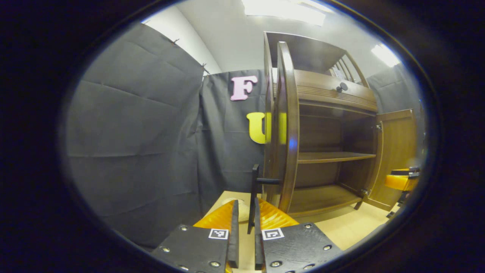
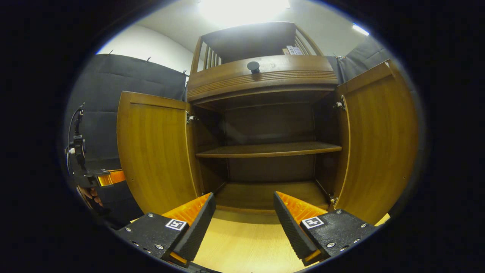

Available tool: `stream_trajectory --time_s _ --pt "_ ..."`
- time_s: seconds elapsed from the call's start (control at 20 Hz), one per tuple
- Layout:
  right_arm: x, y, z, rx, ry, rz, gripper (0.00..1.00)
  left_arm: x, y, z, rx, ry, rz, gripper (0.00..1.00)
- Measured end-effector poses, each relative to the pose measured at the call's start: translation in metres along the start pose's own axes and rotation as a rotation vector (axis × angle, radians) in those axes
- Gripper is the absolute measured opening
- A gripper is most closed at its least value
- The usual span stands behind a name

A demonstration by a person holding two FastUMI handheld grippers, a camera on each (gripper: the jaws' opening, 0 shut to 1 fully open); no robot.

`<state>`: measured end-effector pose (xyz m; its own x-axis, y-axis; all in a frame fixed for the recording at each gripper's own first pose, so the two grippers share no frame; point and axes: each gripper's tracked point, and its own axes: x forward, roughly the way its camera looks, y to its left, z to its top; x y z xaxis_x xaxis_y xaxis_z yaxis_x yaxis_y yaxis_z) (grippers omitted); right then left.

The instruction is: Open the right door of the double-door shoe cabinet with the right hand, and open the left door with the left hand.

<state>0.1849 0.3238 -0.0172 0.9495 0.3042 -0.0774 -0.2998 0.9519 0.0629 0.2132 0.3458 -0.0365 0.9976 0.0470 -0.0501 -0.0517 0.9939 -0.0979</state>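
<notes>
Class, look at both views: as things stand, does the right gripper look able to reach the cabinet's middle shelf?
Probably yes. Both doors, left door and right door, stand swung wide, and the right gripper, open, faces the bare middle shelf with nothing between them.

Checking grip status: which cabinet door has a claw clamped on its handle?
The left door: the left claw pinches its dark bar handle. The right door swings free.
</notes>
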Motion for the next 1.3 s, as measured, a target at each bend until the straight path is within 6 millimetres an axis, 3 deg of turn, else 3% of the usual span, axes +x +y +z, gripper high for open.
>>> stream_trajectory --time_s 0.1,0.2,0.35,0.4,0.6,0.65,0.95,1.05,1.1,1.15,1.25,1.3 --pt "-0.008 -0.006 0.005 -0.020 -0.013 0.001 0.92 -0.013 -0.003 0.004 -0.011 -0.010 -0.001 0.11" --pt "-0.021 -0.013 0.010 -0.012 -0.023 0.007 0.94 -0.022 -0.007 0.008 0.005 -0.016 0.022 0.12" --pt "-0.050 -0.033 0.019 -0.027 -0.043 -0.002 0.92 -0.046 -0.022 0.019 -0.013 -0.037 0.039 0.17" --pt "-0.060 -0.042 0.022 -0.040 -0.048 -0.010 0.94 -0.056 -0.030 0.024 -0.014 -0.044 0.041 0.20" --pt "-0.108 -0.073 0.032 -0.069 -0.072 -0.039 0.94 -0.103 -0.077 0.036 -0.016 -0.065 0.028 0.12" --pt "-0.121 -0.079 0.035 -0.071 -0.077 -0.048 0.94 -0.111 -0.089 0.038 -0.022 -0.064 0.015 0.23" --pt "-0.178 -0.112 0.044 -0.071 -0.110 -0.110 0.94 -0.152 -0.143 0.044 0.006 -0.073 -0.041 0.23" --pt "-0.193 -0.119 0.045 -0.070 -0.115 -0.128 0.98 -0.166 -0.152 0.044 0.007 -0.070 -0.044 0.20" --pt "-0.198 -0.120 0.044 -0.066 -0.114 -0.135 0.94 -0.170 -0.154 0.042 0.007 -0.067 -0.045 0.17" --pt "-0.204 -0.122 0.043 -0.061 -0.111 -0.142 0.94 -0.175 -0.157 0.041 0.006 -0.063 -0.046 0.23" --pt "-0.214 -0.124 0.040 -0.051 -0.109 -0.152 0.94 -0.184 -0.158 0.040 0.008 -0.059 -0.046 0.22" --pt "-0.217 -0.124 0.040 -0.051 -0.107 -0.156 0.94 -0.189 -0.157 0.040 0.010 -0.060 -0.042 0.31"
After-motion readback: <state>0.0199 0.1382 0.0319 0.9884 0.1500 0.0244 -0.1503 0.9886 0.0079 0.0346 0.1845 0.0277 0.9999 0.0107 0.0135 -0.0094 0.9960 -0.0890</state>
